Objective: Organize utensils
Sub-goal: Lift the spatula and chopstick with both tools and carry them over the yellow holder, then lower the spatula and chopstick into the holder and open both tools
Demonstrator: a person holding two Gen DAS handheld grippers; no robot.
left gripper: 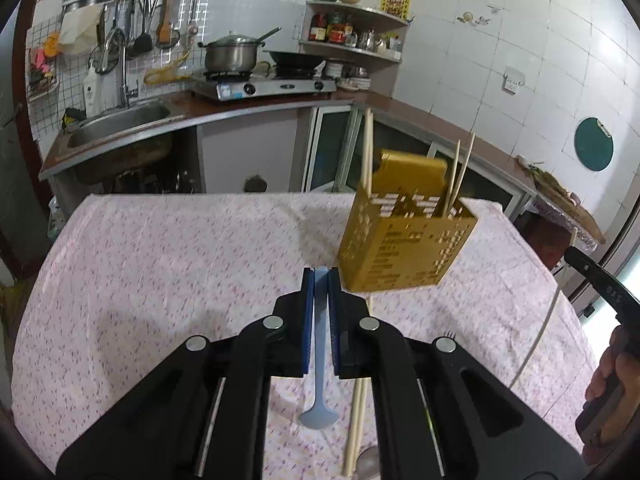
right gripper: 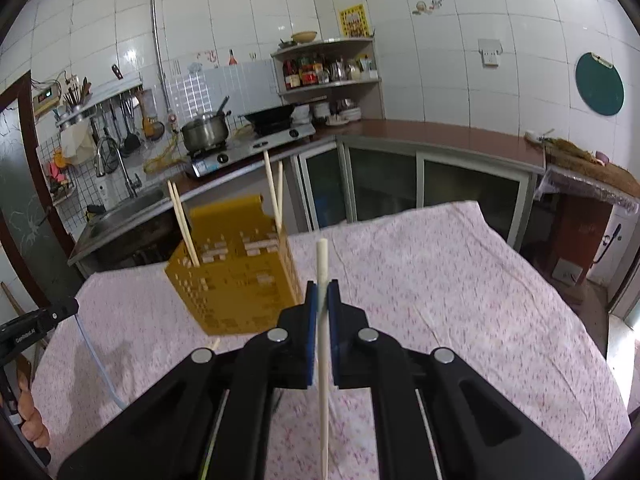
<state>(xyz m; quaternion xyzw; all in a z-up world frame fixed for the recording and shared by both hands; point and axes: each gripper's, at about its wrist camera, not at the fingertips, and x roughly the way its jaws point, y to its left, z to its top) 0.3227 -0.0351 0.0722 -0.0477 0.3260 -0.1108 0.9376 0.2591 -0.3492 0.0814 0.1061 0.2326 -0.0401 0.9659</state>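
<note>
Gripping blue spoon left gripper | right gripper clamps chopstick

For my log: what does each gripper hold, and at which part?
Left gripper: blue spoon, by its handle. Right gripper: chopstick, near its upper end.

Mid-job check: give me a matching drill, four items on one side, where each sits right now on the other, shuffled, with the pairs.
Items:
1. Blue spoon
2. Single chopstick
3. Yellow holder
4. Loose chopstick pair

Places:
A. Standing on the table, chopsticks inside
B. Clamped in the right gripper
C. Lying on the tablecloth
D. Clamped in the left gripper

Pairs: 1-D, 2-B, 3-A, 4-C
</note>
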